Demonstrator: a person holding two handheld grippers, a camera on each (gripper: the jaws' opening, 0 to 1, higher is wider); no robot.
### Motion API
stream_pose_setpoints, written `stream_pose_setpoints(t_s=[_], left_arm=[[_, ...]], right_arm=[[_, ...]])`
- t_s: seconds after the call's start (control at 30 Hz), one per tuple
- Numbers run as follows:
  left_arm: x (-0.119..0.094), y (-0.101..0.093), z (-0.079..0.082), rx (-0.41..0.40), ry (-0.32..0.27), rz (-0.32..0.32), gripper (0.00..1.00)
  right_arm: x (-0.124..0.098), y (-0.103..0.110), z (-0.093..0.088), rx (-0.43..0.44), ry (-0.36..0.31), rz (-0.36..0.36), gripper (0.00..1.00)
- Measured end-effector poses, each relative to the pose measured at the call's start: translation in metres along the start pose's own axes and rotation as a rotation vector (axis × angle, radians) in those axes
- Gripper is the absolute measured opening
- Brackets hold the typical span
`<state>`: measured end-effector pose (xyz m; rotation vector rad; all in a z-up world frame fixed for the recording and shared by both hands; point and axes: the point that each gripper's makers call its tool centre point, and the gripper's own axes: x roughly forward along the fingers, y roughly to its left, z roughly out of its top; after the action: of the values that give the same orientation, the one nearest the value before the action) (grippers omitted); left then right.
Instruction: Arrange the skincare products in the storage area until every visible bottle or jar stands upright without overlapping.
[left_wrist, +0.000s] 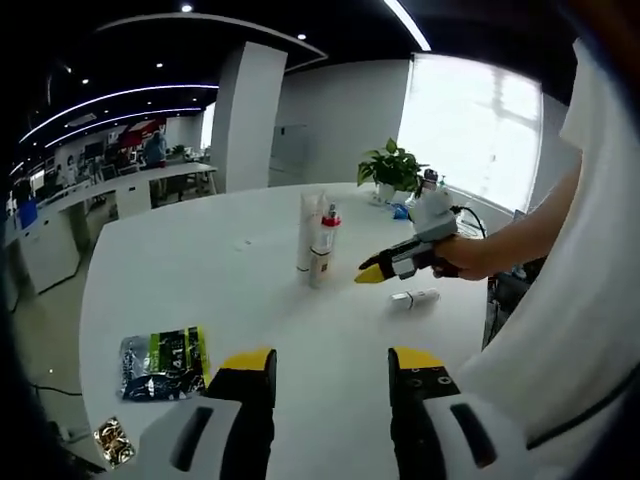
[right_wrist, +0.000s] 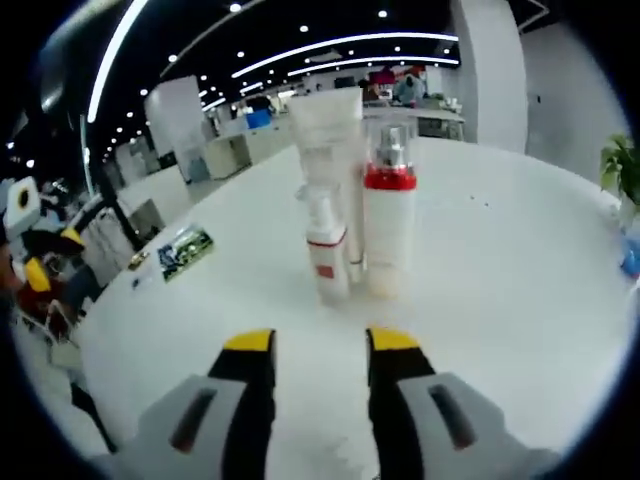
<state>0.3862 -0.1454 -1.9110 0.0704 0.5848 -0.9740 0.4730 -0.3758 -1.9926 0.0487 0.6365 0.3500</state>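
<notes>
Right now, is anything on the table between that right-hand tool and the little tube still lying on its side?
Nothing visible blocks it. In the left gripper view the right gripper hangs above and just left of the lying tube, with only bare white table between them. The upright bottles stand further left, clear of that path.

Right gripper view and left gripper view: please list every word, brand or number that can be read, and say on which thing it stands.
No text can be read in either view.
Small bottle: red label band, print blurred.
Red-collared bottle: no legible print.
Tall tube: no legible print.
Green and black packet: markings too small to read.
Lying bottle: too small to tell.
</notes>
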Motion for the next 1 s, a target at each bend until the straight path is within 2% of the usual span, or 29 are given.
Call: stream_pose_setpoints(t_s=[0.03, 0.17, 0.3, 0.37, 0.4, 0.43, 0.57, 0.63, 0.7, 0.87, 0.9, 1.0], left_arm=[[-0.001, -0.008, -0.003, -0.011, 0.009, -0.015, 0.47], [-0.001, -0.015, -0.007, -0.03, 0.017, -0.025, 0.47], [0.003, -0.026, -0.012, -0.033, 0.016, -0.048, 0.48], [0.004, -0.026, -0.012, -0.034, 0.017, -0.051, 0.48], [0.006, -0.029, -0.013, -0.036, 0.022, -0.062, 0.48], [0.007, -0.031, -0.011, -0.031, 0.019, -0.067, 0.48], [0.008, -0.034, -0.005, -0.036, -0.007, -0.079, 0.49], [0.008, -0.034, -0.006, -0.036, -0.007, -0.081, 0.49], [0.009, -0.037, -0.006, -0.038, -0.007, -0.087, 0.49], [0.006, -0.04, -0.008, -0.034, -0.008, -0.092, 0.49], [0.005, -0.039, -0.009, -0.04, -0.014, -0.088, 0.49], [0.003, -0.037, -0.011, -0.053, -0.016, -0.081, 0.49]], right_arm=[[-0.02, -0.015, -0.01, 0.039, -0.006, -0.025, 0.34], [-0.043, -0.034, -0.021, 0.055, -0.014, -0.049, 0.36], [-0.062, -0.044, -0.035, 0.073, 0.012, -0.039, 0.4], [-0.063, -0.044, -0.037, 0.08, 0.018, -0.029, 0.41], [-0.071, -0.043, -0.047, 0.086, 0.05, -0.001, 0.41], [-0.075, -0.042, -0.054, 0.049, 0.08, 0.013, 0.4], [-0.081, -0.038, -0.074, -0.029, 0.162, 0.054, 0.4], [-0.081, -0.039, -0.079, -0.028, 0.185, 0.057, 0.41], [-0.083, -0.043, -0.092, -0.054, 0.255, 0.056, 0.4], [-0.082, -0.043, -0.101, -0.073, 0.303, 0.074, 0.35], [-0.082, -0.044, -0.107, -0.091, 0.339, 0.076, 0.34], [-0.081, -0.04, -0.111, -0.114, 0.367, 0.09, 0.32]])
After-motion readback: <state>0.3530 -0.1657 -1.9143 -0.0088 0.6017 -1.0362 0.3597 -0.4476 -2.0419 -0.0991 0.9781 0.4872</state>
